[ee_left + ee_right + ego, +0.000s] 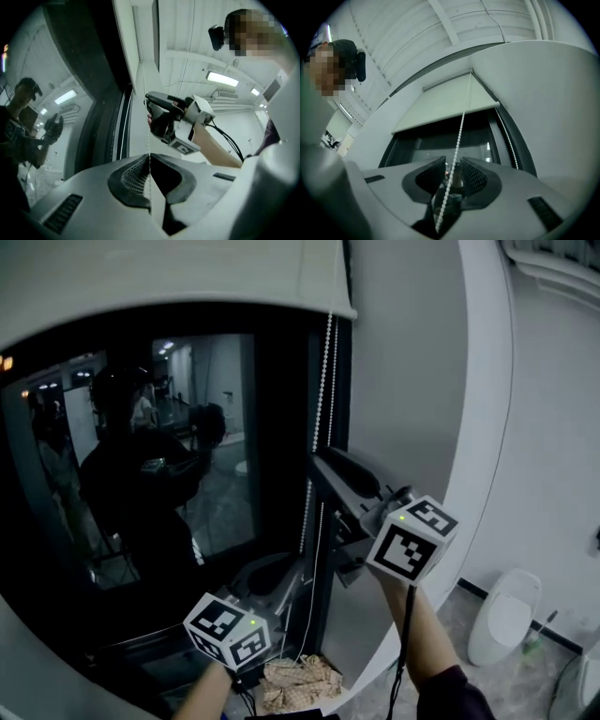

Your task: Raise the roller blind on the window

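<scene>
Bead chain [326, 381] hangs vertical at the right edge of the window [216, 437]; both grippers are on it, right above left.

Left gripper [149, 157] is low, jaws pinched together on the chain. Right gripper [452, 164] is higher and nearer the roller blind [178, 287], jaws apart with beads running loose between the pads. Blind hem is near the window top. Right likely grips next.

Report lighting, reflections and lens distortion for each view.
Head view: dim, fisheye bows the roller blind; dark window glass carries a person's reflection. Left gripper view: ceiling light is the brightest patch. Right gripper view: evenly lit, bead chain crisp, corners vignetted black.
</scene>
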A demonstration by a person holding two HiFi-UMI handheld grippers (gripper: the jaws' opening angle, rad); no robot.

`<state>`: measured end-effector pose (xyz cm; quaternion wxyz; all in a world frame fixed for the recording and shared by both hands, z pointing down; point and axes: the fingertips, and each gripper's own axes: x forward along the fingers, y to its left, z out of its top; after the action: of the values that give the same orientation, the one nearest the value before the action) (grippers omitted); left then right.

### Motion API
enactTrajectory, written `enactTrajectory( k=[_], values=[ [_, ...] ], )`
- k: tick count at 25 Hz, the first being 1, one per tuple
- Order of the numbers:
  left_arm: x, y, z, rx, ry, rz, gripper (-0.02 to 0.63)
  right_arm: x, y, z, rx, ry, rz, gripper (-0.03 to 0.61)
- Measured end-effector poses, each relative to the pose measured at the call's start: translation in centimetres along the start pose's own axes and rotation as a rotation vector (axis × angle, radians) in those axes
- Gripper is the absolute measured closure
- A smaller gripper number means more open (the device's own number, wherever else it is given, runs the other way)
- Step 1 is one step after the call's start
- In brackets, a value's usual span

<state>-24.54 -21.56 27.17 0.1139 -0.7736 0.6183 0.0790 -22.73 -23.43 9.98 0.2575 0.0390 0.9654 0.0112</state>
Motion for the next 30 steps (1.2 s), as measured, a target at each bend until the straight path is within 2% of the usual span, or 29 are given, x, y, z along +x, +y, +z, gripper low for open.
enactTrajectory(
  k=[5, 9, 10, 13, 15, 19, 22, 25, 28, 30],
  values=[
    [-2.1, 0.1, -3.3, 0.022, 0.086, 0.035, 0.594, 0.9, 0.2, 1.2, 0.033, -0.06, 0.005, 0.502],
    [-3.2, -0.2, -5.5, -0.019, 0.134, 0.024, 0.594, 1.5, 0.3, 0.1, 0.012, -0.01, -0.013, 0.503],
    [-3.4, -0.3, -5.7, -0.025, 0.14, 0.022, 0.594, 1.6, 0.2, -0.3, 0.012, 0.002, -0.018, 0.543],
    [-3.9, 0.0, -6.1, -0.003, 0.165, 0.028, 0.594, 1.5, -0.1, -1.2, 0.039, 0.007, -0.02, 0.56],
    [-4.4, 0.2, -6.4, -0.016, 0.171, 0.015, 0.594, 1.2, -0.3, -1.6, 0.025, 0.006, -0.039, 0.56],
    [-4.9, -0.2, -6.1, -0.158, 0.112, -0.047, 0.592, -1.9, -0.5, -0.6, -0.005, -0.008, -0.092, 0.56],
    [-3.7, -1.3, -4.6, -0.17, 0.066, -0.08, 0.592, -5.1, -0.8, 0.7, -0.067, 0.005, -0.145, 0.56],
    [-0.9, -3.0, -2.1, -0.175, 0.023, -0.146, 0.592, -8.2, -1.9, 1.1, -0.126, 0.049, -0.211, 0.56],
    [3.1, -6.4, -0.6, -0.193, -0.016, -0.253, 0.592, -12.6, -3.8, 0.4, -0.157, 0.104, -0.284, 0.56],
    [5.6, -9.8, -1.2, -0.2, -0.044, -0.343, 0.592, -16.8, -4.7, -1.3, -0.193, 0.141, -0.335, 0.56]
  ],
)
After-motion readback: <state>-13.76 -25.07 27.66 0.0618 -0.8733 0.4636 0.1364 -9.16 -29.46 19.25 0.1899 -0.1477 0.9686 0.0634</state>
